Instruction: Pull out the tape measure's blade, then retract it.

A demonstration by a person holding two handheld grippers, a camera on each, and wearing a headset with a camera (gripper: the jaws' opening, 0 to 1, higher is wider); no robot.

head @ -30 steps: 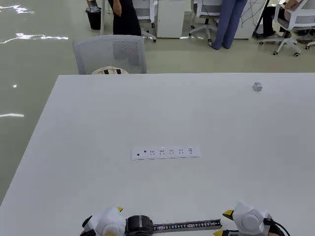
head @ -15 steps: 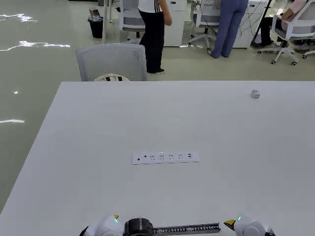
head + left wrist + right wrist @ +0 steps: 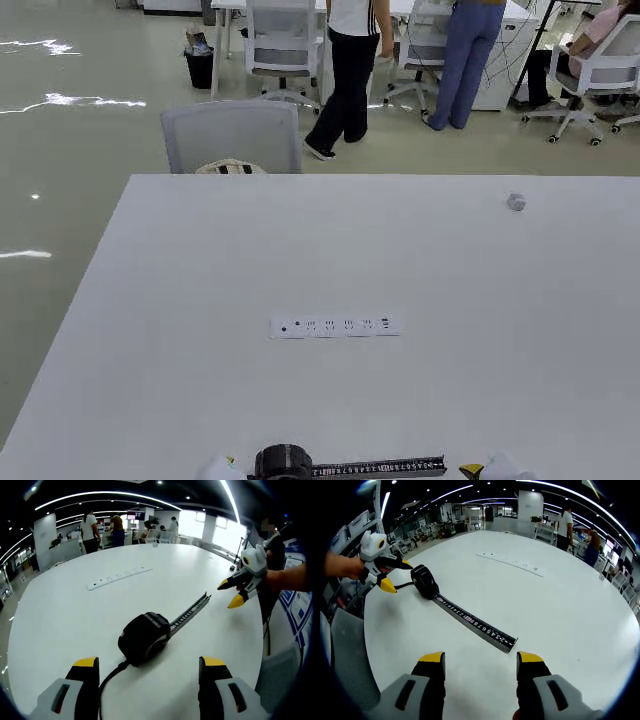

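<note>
Fingers [image 3: 85, 672] of the left gripper [image 3: 150, 662] gape empty at bottom frame, just behind the tape measure [image 3: 145, 637]; the right gripper [image 3: 480, 657] is likewise wide open, facing the extended blade [image 3: 475, 622] on the surface [image 3: 555, 605].

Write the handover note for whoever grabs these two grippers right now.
Left gripper: jaws open, holding nothing, tape measure case just ahead of them on the table.
Right gripper: jaws open, empty, facing the free end of the blade.
Done: blade is pulled out, lying flat on the table.
To do: retract the blade into the case.
</note>
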